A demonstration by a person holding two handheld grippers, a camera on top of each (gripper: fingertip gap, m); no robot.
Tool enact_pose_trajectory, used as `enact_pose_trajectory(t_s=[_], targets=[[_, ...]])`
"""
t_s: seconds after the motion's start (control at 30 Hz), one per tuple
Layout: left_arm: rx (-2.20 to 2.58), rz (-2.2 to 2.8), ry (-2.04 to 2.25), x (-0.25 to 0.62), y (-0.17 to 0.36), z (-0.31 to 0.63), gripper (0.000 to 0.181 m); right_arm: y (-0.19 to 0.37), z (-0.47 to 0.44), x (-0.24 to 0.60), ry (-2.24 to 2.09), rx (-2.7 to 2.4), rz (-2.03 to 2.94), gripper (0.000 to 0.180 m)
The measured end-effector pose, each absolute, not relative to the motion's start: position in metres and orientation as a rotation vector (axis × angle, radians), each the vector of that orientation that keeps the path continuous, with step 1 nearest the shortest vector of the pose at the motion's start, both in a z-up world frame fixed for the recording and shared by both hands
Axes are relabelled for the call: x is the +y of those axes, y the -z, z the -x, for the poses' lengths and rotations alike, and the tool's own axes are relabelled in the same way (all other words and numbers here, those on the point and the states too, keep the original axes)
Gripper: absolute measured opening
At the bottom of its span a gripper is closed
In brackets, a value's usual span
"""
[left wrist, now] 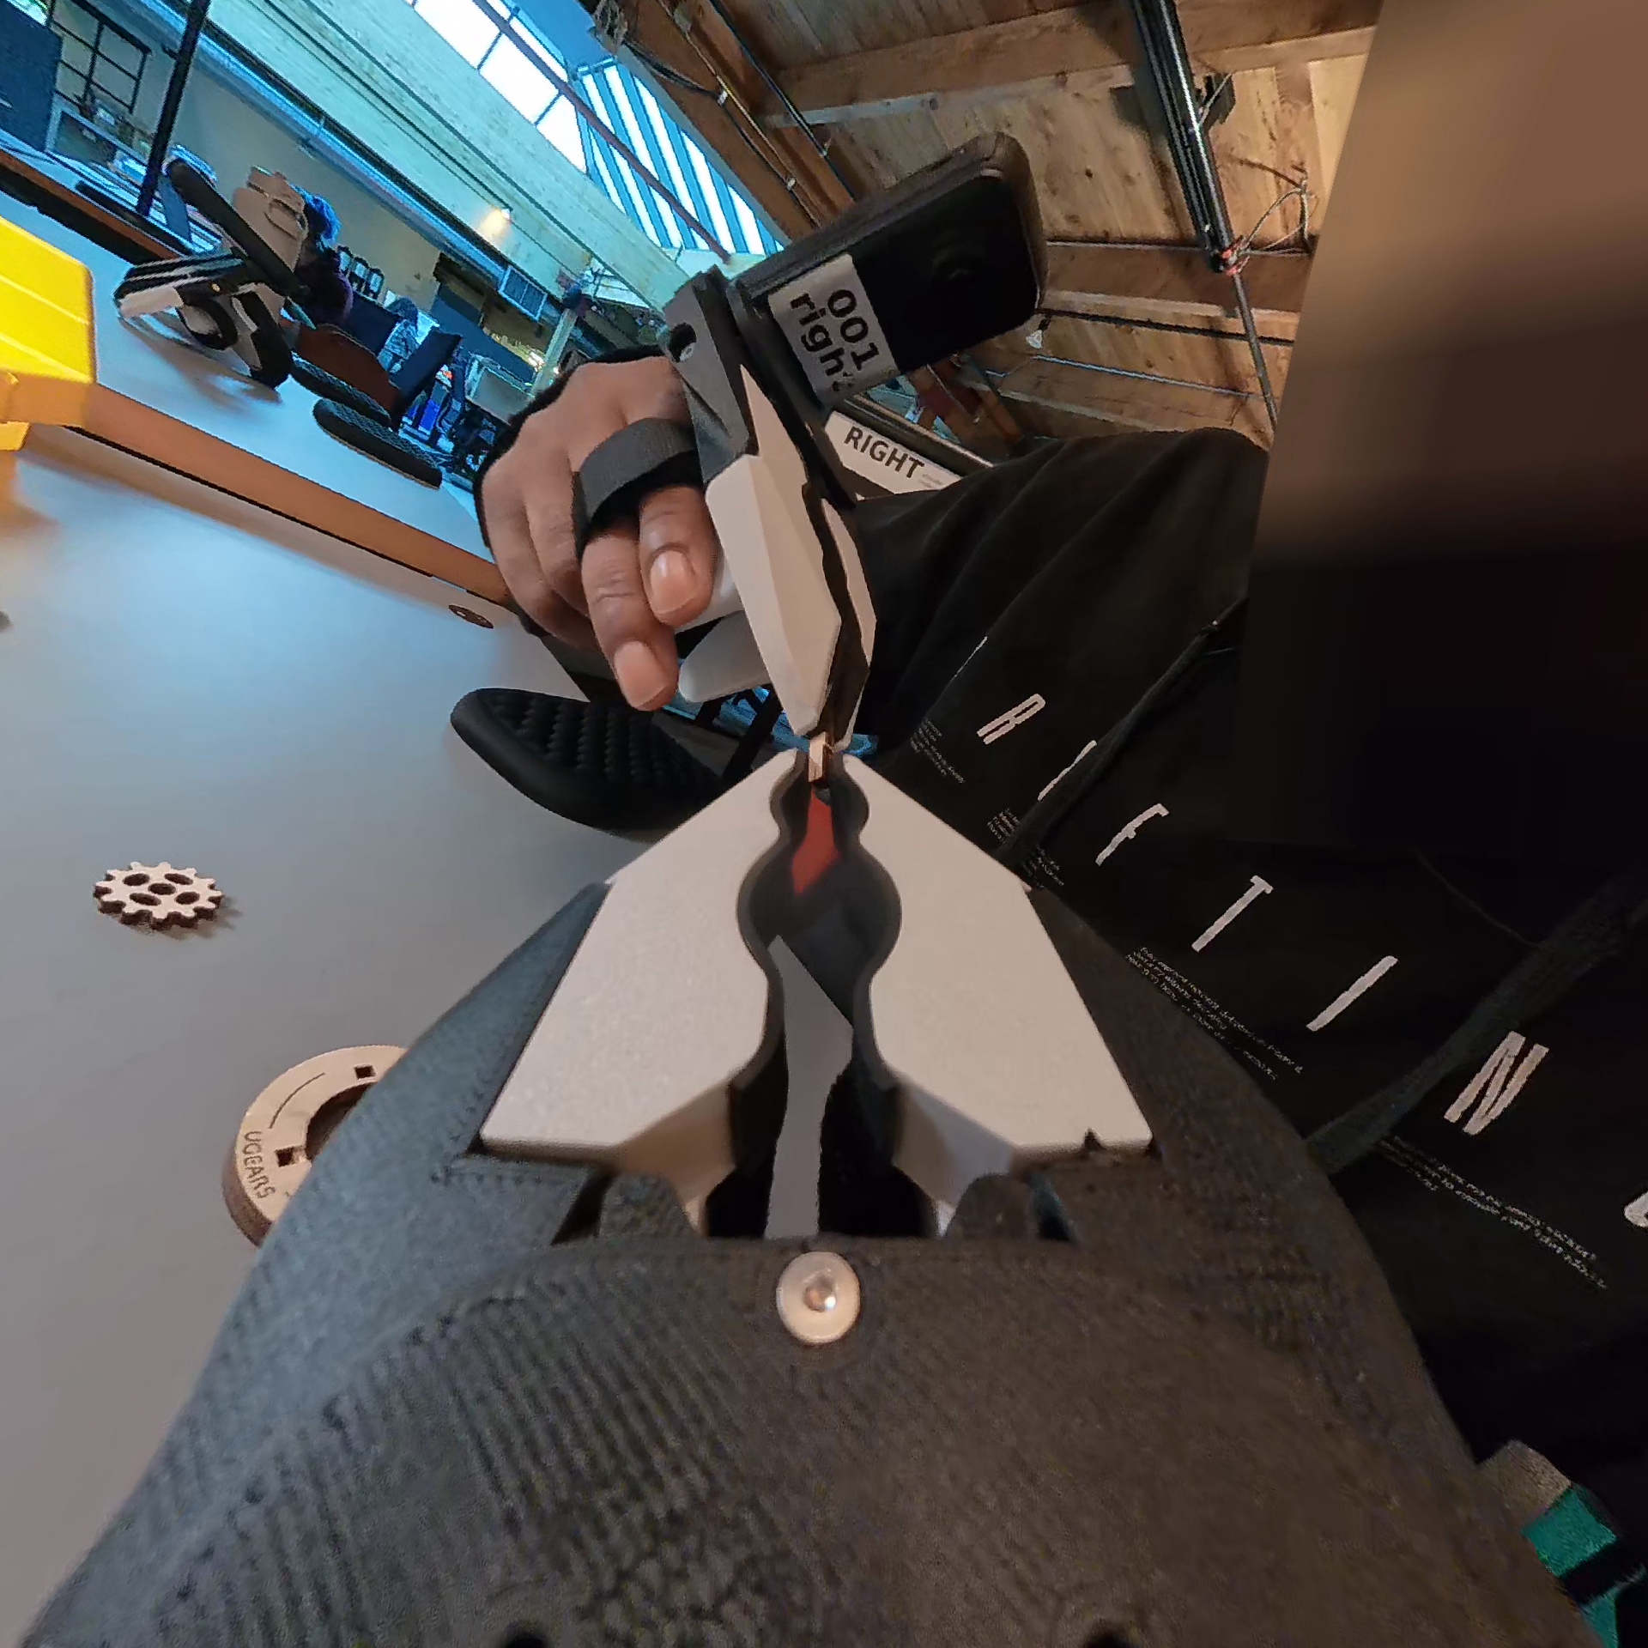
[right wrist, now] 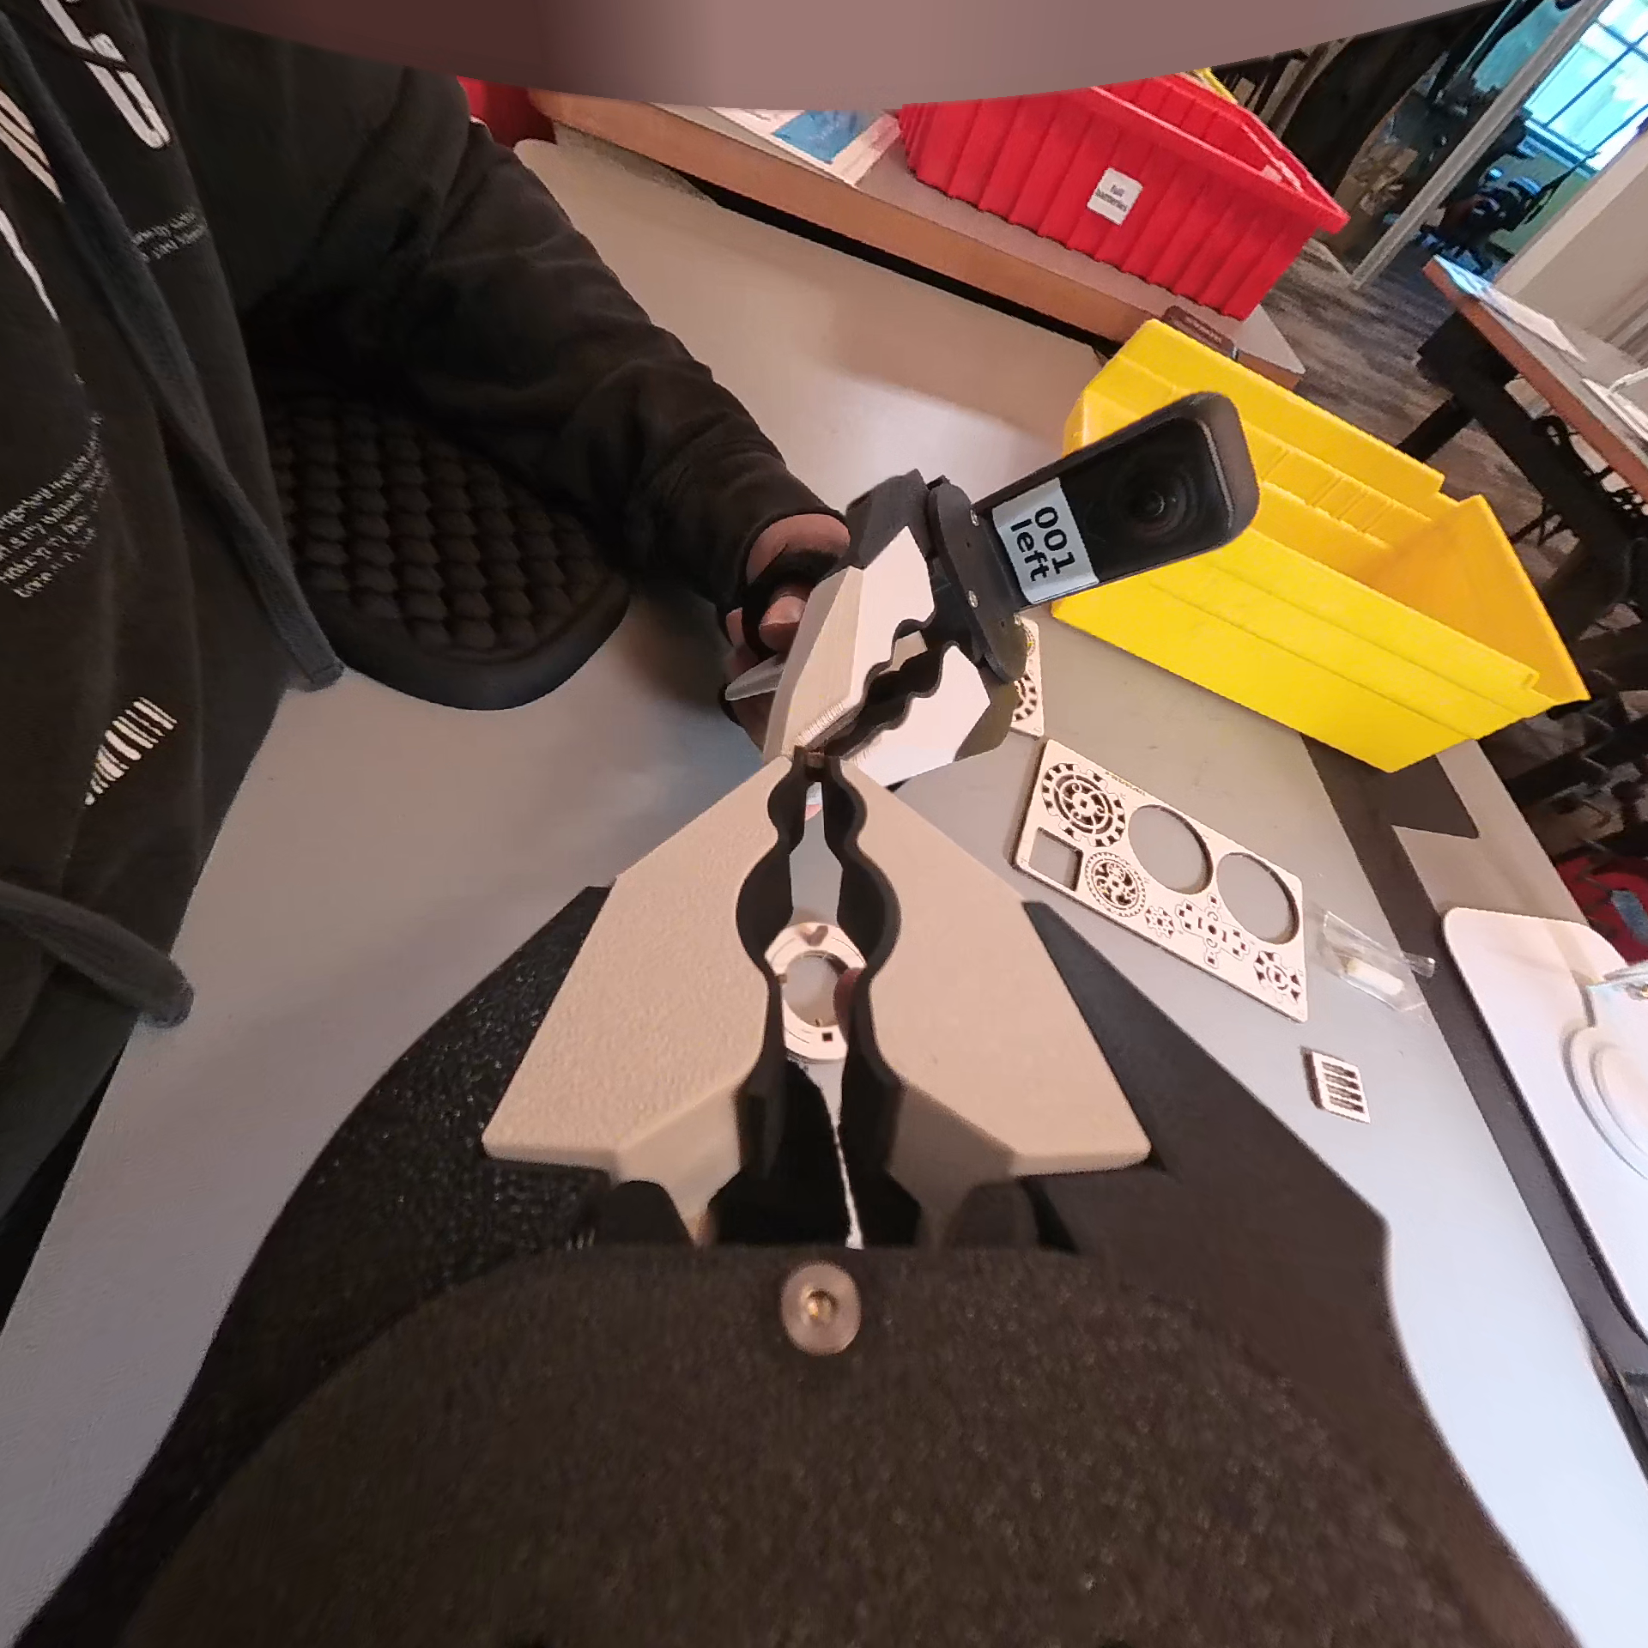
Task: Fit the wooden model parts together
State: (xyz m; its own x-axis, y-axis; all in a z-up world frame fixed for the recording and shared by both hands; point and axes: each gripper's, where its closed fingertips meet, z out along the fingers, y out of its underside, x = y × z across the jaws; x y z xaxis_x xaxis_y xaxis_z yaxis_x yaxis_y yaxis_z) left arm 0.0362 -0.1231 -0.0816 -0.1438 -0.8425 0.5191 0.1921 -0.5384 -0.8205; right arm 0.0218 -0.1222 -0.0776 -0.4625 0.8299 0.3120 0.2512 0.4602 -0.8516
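The left gripper [left wrist: 822,767] and the right gripper [right wrist: 810,765] meet tip to tip above the desk [left wrist: 223,713], each with its fingers pressed together on a tiny wooden piece [left wrist: 821,756] held between them; whether it is one part or two being joined is too small to tell. Judging by what lies loose, the fitting is at an early stage: a small wooden gear [left wrist: 159,896] and a round wooden disc [left wrist: 294,1133] sit unassembled on the desk, and the laser-cut wooden sheet [right wrist: 1164,878] has several parts left in it beside two empty round holes. A small slatted wooden piece [right wrist: 1336,1083] lies near it. The desk is pale grey with a wooden edge; a yellow bin [right wrist: 1320,580] and a red bin [right wrist: 1124,178] stand behind, under a timber ceiling with large windows.
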Motion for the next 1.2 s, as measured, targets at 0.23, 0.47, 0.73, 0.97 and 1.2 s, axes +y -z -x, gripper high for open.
enact_pose_trajectory(t_s=[0.23, 0.47, 0.73, 0.97, 1.2], targets=[[0.723, 1.482, 1.594, -0.101, 0.087, -0.023, 0.040, 0.091, -0.023, -0.112, -0.935, -2.007, 1.018, 0.002], [1.024, 1.868, 0.846, -0.072, 0.170, 0.008, 0.065, 0.148, -0.029, -0.076, -0.674, -2.234, 1.345, 0.001], [1.216, 1.949, 0.639, -0.081, 0.203, -0.011, 0.068, 0.186, -0.026, -0.072, -0.524, -2.464, 1.444, 0.001], [1.249, 1.977, 0.563, -0.081, 0.211, -0.018, 0.065, 0.194, -0.027, -0.069, -0.479, -2.525, 1.446, 0.001], [1.251, 1.974, 0.566, -0.081, 0.211, -0.021, 0.058, 0.197, -0.027, -0.069, -0.466, -2.545, 1.443, 0.001]])
